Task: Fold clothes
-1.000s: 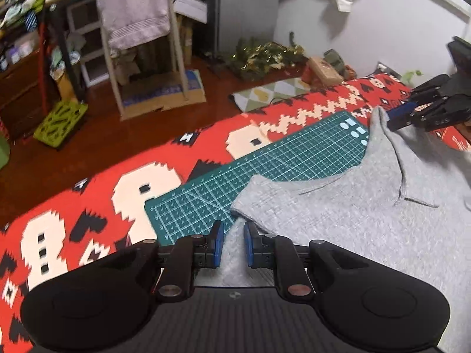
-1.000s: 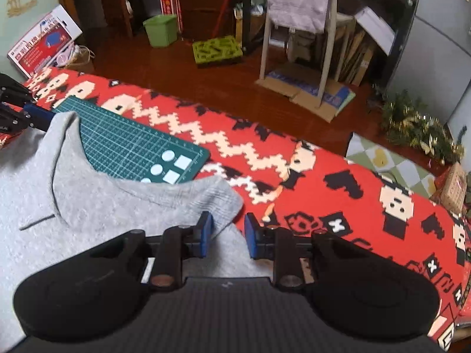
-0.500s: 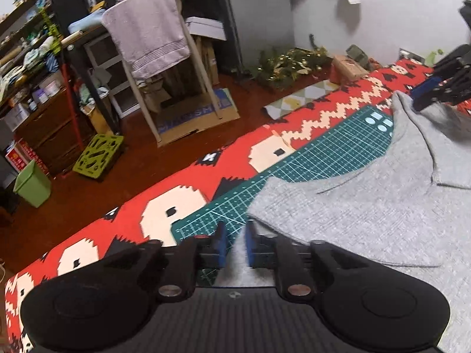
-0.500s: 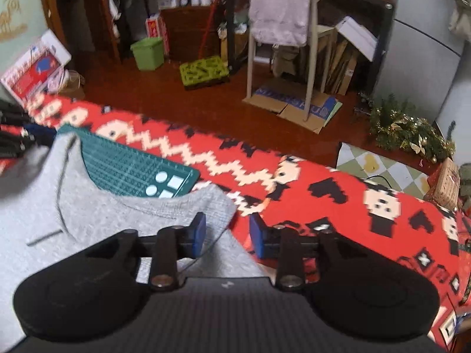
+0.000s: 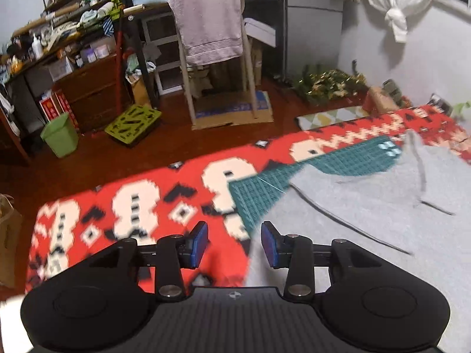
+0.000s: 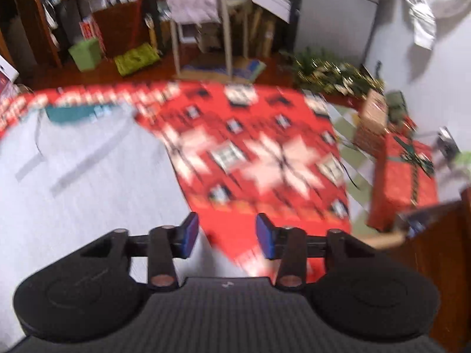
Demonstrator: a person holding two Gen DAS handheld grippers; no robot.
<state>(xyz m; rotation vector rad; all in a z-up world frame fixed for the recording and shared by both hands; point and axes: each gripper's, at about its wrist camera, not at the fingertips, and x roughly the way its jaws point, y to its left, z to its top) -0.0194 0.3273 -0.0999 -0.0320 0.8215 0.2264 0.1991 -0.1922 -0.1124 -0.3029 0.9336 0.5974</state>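
Ahead and to the right of your left gripper (image 5: 234, 244), the grey knit garment (image 5: 368, 214) lies flat, its folded edge running diagonally away rightward over the green gridded cutting mat (image 5: 323, 167) and red patterned blanket (image 5: 141, 206). Both jaws gape, empty. Your right gripper (image 6: 226, 236) likewise stands spread, garment to its left, blurred.

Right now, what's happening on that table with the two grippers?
A person is folding a grey sweater spread over a red patterned cloth and a green cutting mat. Both the left gripper and the right gripper are open and hold nothing, one at each side edge of the sweater. Both views are motion-blurred.
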